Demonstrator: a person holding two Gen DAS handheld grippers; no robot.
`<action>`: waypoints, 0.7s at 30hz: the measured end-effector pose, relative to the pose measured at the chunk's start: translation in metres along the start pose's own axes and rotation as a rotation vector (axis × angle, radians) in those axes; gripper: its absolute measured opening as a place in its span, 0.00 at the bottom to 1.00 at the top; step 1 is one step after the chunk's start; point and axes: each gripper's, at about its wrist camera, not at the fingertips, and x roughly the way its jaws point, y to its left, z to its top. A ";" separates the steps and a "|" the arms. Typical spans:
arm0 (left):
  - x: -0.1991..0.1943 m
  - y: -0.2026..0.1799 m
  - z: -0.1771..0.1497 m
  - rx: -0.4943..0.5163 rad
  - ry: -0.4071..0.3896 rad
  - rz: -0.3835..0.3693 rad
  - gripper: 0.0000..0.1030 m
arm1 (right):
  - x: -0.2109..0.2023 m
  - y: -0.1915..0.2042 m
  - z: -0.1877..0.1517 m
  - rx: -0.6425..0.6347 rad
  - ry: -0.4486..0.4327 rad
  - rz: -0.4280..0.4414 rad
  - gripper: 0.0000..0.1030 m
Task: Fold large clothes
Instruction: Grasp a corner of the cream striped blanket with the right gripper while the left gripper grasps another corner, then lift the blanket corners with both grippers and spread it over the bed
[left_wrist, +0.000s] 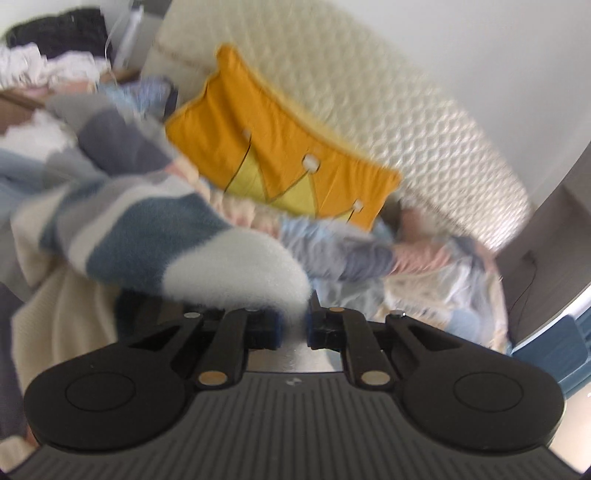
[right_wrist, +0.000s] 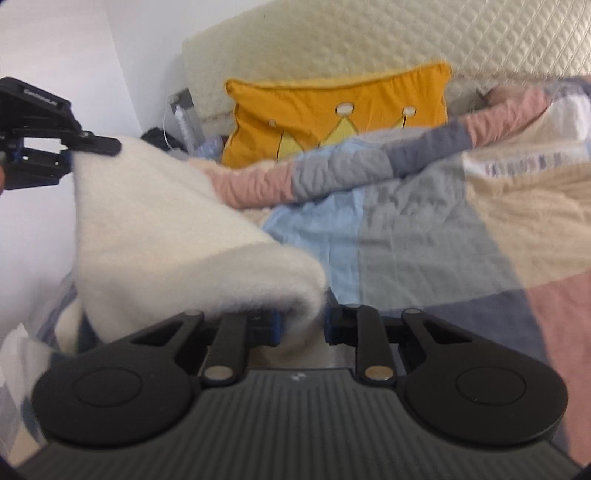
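The left gripper is clenched on a fold of the striped fleece garment: its two pads stand close together, with the pale fuzzy edge of the cloth pinched between them at about 12 o'clock from the jaws. From that pinch the garment runs away toward 10 o'clock in bands of blue, grey and off-white, lifted off the bed.

The right gripper likewise grasps the same garment, here showing its cream side; the rounded fold sits between the narrowly spaced pads and bulges out toward 11 o'clock. In the right wrist view the left gripper appears at 9 to 10 o'clock, gripping the far corner of the cream cloth, so the fabric hangs stretched between the two claws.

Beneath lies a patchwork quilt in blue, grey, beige and pink blocks, covering the bed from the centre out to 3 o'clock. A rolled ridge of the quilt crosses from 9 toward 1 o'clock just behind the garment. An orange crown cushion leans at 12 o'clock against the cream quilted headboard.

Open quilt lies from 1 to 4 o'clock of the right gripper. In the left wrist view, a heap of other clothes crowds the 10 to 11 o'clock corner, and a dark wall edge closes the 3 o'clock side. Both views are blurred.
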 end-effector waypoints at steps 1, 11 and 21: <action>-0.019 -0.005 0.002 0.002 -0.019 -0.009 0.13 | -0.012 0.002 0.007 0.000 -0.019 0.000 0.22; -0.250 -0.042 -0.004 -0.033 -0.238 -0.109 0.12 | -0.175 0.057 0.074 -0.133 -0.243 0.021 0.22; -0.454 -0.093 -0.054 0.007 -0.342 -0.189 0.12 | -0.333 0.103 0.110 -0.175 -0.384 0.047 0.21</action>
